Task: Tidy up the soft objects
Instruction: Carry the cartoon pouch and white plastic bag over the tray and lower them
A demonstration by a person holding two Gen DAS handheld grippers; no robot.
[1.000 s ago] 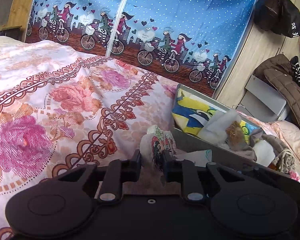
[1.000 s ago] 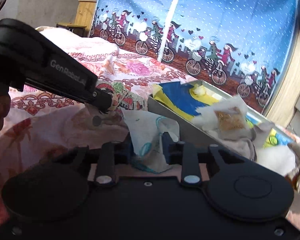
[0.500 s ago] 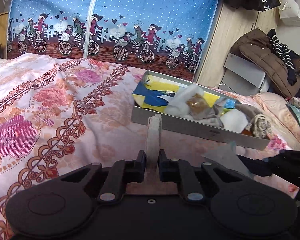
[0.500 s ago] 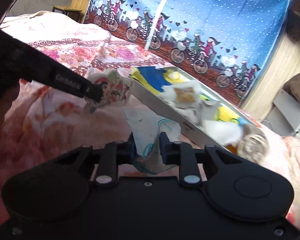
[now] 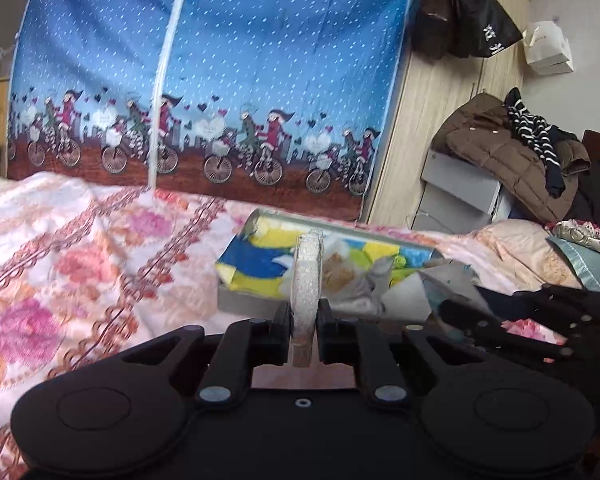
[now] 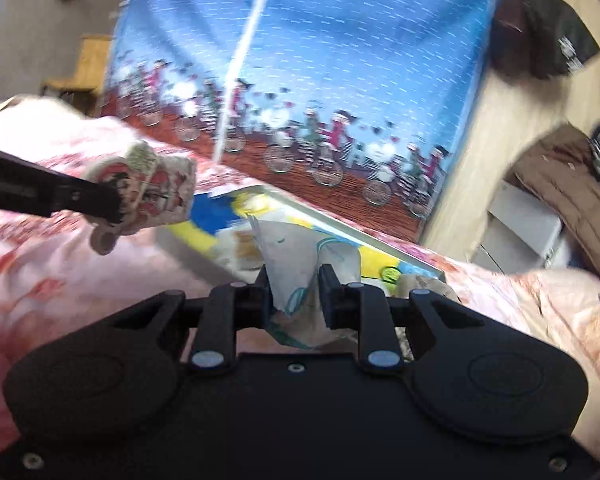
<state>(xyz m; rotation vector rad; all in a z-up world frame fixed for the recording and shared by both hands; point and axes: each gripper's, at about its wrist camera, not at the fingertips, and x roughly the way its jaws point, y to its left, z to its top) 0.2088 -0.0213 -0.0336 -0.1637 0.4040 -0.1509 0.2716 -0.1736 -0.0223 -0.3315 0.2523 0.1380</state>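
My left tongs (image 5: 304, 328) are clenched on a small printed cloth (image 5: 307, 280), which from this hand's own camera shows only as a thin pale edge standing upright between the jaws. From the right wrist view the same cloth (image 6: 156, 188) shows its cartoon print, held clear of the bed at the left. My right tongs (image 6: 296, 296) are clamped on a white cloth with teal line drawing (image 6: 300, 264), its loose folds bunching above and below the jaws.

Just beyond both sets of tongs lies the grey tray (image 5: 244, 304) on the floral quilt (image 5: 80, 264), already carrying soft things: a blue and yellow cloth (image 5: 252, 264) at its left end and pale bundles further right. Behind it hangs a blue curtain with cyclists (image 5: 220, 80); a brown jacket (image 5: 500, 160) is heaped on a grey box at the right.

I judge this to be the carry step: both cloths are lifted and not yet put away. The next move probably calls for bringing each over the tray, lowering it into a free spot, and only then releasing, so nothing drapes over the rim.
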